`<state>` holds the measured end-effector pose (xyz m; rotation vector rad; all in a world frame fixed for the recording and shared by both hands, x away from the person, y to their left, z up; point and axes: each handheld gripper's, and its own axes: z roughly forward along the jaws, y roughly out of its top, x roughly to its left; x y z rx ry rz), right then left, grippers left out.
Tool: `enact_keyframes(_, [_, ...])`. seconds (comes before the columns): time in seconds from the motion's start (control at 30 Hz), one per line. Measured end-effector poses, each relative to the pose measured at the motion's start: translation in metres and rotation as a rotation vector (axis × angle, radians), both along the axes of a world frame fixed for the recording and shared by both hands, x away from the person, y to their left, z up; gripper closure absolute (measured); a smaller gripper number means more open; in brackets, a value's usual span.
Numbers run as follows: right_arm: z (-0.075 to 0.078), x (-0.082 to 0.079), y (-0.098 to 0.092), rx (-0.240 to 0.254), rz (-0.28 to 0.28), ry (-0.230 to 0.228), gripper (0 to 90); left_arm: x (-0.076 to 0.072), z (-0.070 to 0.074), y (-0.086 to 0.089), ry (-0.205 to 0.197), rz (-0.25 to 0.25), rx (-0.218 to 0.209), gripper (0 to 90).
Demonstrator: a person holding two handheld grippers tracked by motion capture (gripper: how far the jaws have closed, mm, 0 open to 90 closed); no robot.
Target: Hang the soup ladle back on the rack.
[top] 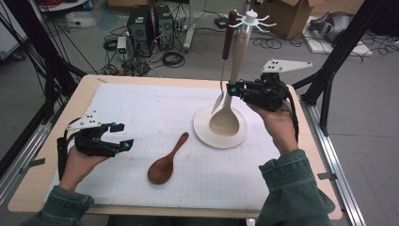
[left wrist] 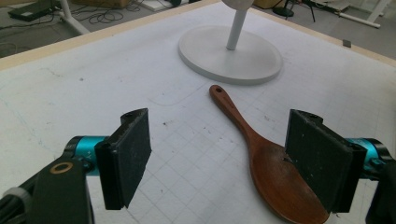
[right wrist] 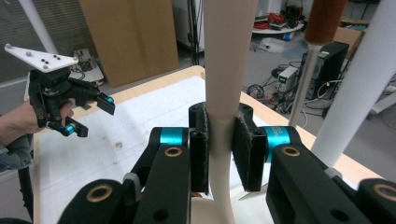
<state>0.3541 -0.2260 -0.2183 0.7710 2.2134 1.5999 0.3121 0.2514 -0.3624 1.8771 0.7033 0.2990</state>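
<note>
Right tool (top: pixel 234 89) grips the pale spoon (top: pixel 226 117) at the rack (top: pixel 251 19), hooking next; left tool (top: pixel 123 136) open.

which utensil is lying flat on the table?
The dark brown wooden spoon, lying left of the stand base. The pale spoon and the fork hang upright at the rack.

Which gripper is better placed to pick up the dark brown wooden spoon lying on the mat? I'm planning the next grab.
Left. The left gripper hovers open beside the dark brown wooden spoon, whose bowl lies by one jaw in its own view. The right gripper is shut on the pale wooden spoon at the white rack.
</note>
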Motion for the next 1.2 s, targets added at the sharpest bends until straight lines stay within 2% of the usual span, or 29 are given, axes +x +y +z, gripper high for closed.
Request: enact_keyframes(1.2, [-0.008, 0.019, -0.01, 0.006, -0.045, 0.05, 77.8, 0.0, -0.002, 0.002, 0.005, -0.004, -0.002, 22.8])
